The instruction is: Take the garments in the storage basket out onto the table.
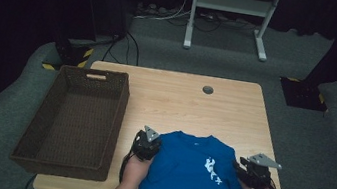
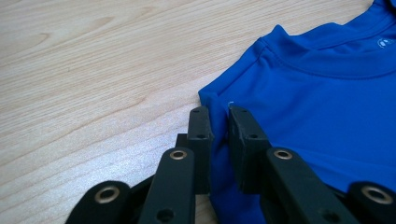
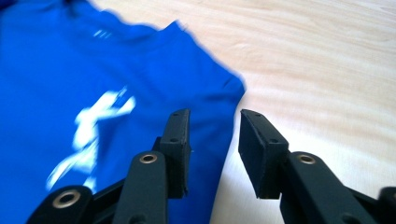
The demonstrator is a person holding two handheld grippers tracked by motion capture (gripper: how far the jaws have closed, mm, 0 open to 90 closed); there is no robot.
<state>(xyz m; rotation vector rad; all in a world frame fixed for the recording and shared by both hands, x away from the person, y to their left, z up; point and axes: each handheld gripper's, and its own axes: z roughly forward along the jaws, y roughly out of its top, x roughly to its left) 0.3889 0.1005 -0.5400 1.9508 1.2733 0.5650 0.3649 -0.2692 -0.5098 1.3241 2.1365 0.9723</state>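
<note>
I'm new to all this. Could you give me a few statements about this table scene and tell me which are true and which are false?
1. The blue shirt lies on the table. True.
2. The wicker basket holds folded clothes. False: it is empty.
3. The left claw pinches the shirt's edge. True.
4. The right claw is clamped shut on a sleeve. False: its jaws stand apart, over the shirt's edge.
5. The shirt is plain. False: it bears a white print.

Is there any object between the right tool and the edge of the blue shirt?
Nothing visible stands in the way. The right tool hovers with jaws apart directly over the side edge of the blue shirt, with only bare table beside it. The left tool is closed on the opposite edge.
</note>
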